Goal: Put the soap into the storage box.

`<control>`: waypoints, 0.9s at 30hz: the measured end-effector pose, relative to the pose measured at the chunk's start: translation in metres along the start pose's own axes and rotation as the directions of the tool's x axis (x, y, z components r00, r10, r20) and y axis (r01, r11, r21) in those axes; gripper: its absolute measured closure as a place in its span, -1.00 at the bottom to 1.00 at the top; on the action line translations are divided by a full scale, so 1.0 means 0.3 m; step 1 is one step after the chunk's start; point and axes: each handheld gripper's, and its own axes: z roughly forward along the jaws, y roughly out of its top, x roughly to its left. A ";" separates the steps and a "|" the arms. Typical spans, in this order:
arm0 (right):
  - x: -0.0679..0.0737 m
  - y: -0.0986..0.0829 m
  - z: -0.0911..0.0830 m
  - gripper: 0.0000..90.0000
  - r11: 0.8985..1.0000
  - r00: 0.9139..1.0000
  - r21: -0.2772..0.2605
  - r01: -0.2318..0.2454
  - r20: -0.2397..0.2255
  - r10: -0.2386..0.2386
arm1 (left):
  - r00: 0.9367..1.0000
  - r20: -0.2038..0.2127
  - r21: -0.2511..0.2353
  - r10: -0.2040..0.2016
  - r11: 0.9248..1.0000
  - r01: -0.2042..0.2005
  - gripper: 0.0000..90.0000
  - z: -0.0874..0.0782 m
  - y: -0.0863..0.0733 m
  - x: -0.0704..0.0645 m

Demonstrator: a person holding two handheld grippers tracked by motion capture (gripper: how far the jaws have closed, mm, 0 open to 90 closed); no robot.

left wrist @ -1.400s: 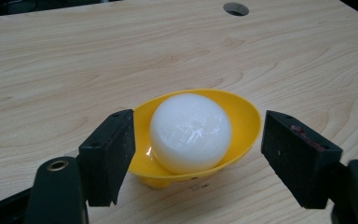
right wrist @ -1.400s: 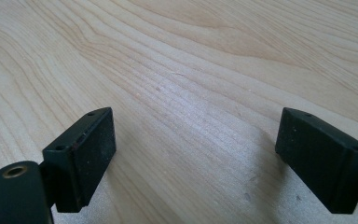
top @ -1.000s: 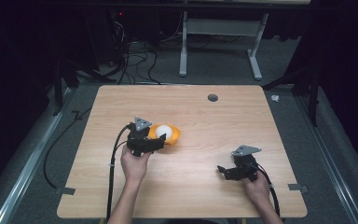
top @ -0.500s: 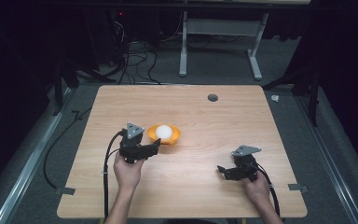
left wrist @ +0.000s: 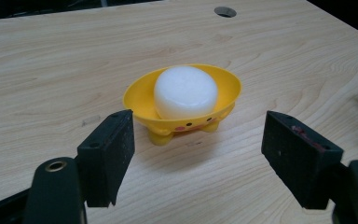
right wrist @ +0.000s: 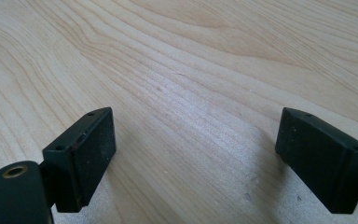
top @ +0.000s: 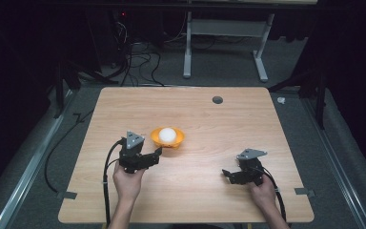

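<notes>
A small yellow duck-faced dish [top: 167, 141] [left wrist: 140, 95] stands on the wooden table [top: 205, 119], with a round white soap-like block [top: 167, 135] [left wrist: 185, 91] lying in it. My left gripper [top: 158, 153] [left wrist: 196, 161] is open just short of the dish, on its near left side, with nothing between its jaws. My right gripper [top: 225, 174] [right wrist: 196, 156] is open low over bare wood at the table's front right, pointing left, holding nothing.
A dark round cable hole [top: 217, 100] [left wrist: 225, 11] sits near the table's far edge. Cables trail from both grippers off the front edge. Beyond the table are a white desk frame [top: 224, 38] and loose floor cables [top: 133, 57].
My left gripper has let go of the dish and drawn back toward the front left, leaving the dish and white block standing. The right gripper has stayed where it was.
</notes>
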 end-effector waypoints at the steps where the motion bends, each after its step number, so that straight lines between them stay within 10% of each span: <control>1: 0.000 0.000 0.000 -0.72 1.000 1.000 0.000 0.000 0.000 0.000 | 1.000 0.000 -0.004 0.000 1.000 0.000 -0.42 -0.004 -0.002 0.001; 27: 0.000 0.000 0.000 -0.72 1.000 1.000 0.000 0.000 0.000 0.000 | 1.000 -0.010 -0.006 0.002 1.000 -0.002 -0.42 -0.075 -0.049 -0.003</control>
